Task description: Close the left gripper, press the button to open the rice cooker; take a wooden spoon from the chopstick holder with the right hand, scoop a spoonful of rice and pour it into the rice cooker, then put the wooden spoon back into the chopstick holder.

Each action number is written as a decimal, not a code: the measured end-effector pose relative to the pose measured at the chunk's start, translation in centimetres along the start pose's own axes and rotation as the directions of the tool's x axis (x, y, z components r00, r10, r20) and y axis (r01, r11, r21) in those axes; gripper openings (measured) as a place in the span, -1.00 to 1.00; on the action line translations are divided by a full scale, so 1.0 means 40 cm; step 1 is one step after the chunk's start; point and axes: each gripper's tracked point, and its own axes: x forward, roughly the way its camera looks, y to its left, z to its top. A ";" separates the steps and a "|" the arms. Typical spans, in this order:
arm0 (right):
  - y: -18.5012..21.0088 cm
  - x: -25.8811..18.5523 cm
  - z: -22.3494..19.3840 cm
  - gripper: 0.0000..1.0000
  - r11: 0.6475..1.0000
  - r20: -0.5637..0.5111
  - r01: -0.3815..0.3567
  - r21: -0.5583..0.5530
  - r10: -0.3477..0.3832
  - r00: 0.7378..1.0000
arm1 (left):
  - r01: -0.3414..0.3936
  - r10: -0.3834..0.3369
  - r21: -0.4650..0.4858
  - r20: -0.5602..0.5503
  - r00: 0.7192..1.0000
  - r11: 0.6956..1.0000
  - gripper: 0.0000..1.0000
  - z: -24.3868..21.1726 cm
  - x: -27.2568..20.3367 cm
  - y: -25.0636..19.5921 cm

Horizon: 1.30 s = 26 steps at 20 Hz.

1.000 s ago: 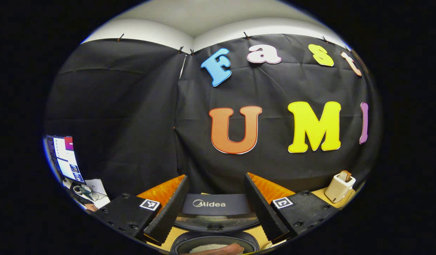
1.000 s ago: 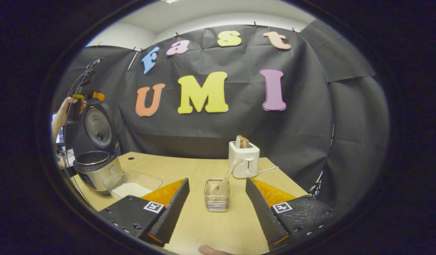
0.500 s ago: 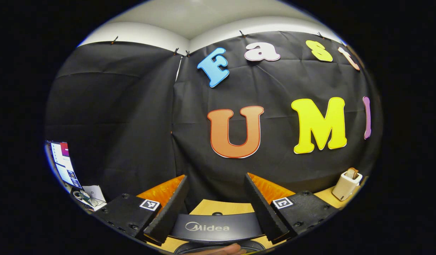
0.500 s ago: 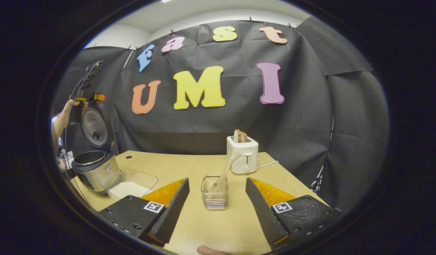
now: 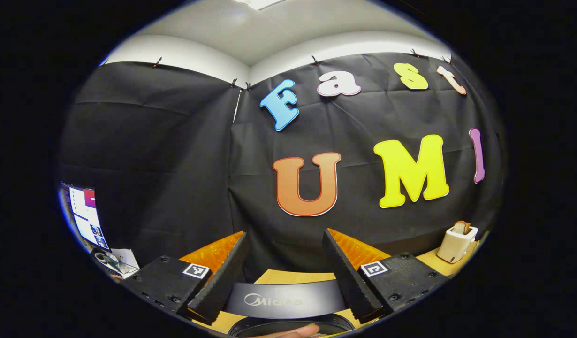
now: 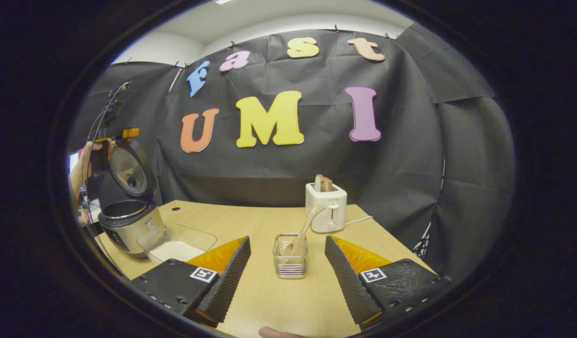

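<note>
In the left gripper view, a monitor (image 5: 84, 215) and some papers (image 5: 122, 259) are seen at the far left, off the table. The left gripper (image 5: 284, 277) is held with its fingers well apart and nothing between them. Just below and between the fingers, the raised lid (image 5: 284, 299) of the rice cooker is seen edge-on, with a blurred "Midea" brand mark on it; the dark rim of the pot (image 5: 291, 325) lies under it. A white toaster (image 5: 455, 243) with a slice of bread in it stands at the far right on the wooden table (image 5: 445, 266).

In the right gripper view, the rice cooker (image 6: 129, 225) is placed at the table's left edge, its lid swung up and its pot open; its contents cannot be made out. The other gripper is held by a hand (image 6: 89, 155) beside the lid's top. Just right of the cooker, a clear tray (image 6: 178, 244) holding white rice is set. The right gripper (image 6: 288, 277) is also spread open and empty. Between its fingers, farther off, the chopstick holder (image 6: 291, 257) is found, a small wire basket, with the wooden spoon (image 6: 303, 232) leaning up and to the right in it. The toaster stands behind it, a white cord (image 6: 361, 219) trailing right. The booth is walled with black cloth under a white ceiling.
</note>
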 end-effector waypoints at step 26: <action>-0.005 0.018 -0.022 0.89 1.000 -0.011 0.017 -0.013 -0.017 1.000 | 0.101 -0.101 -0.024 -0.038 0.994 0.995 1.00 -0.345 -0.350 -0.076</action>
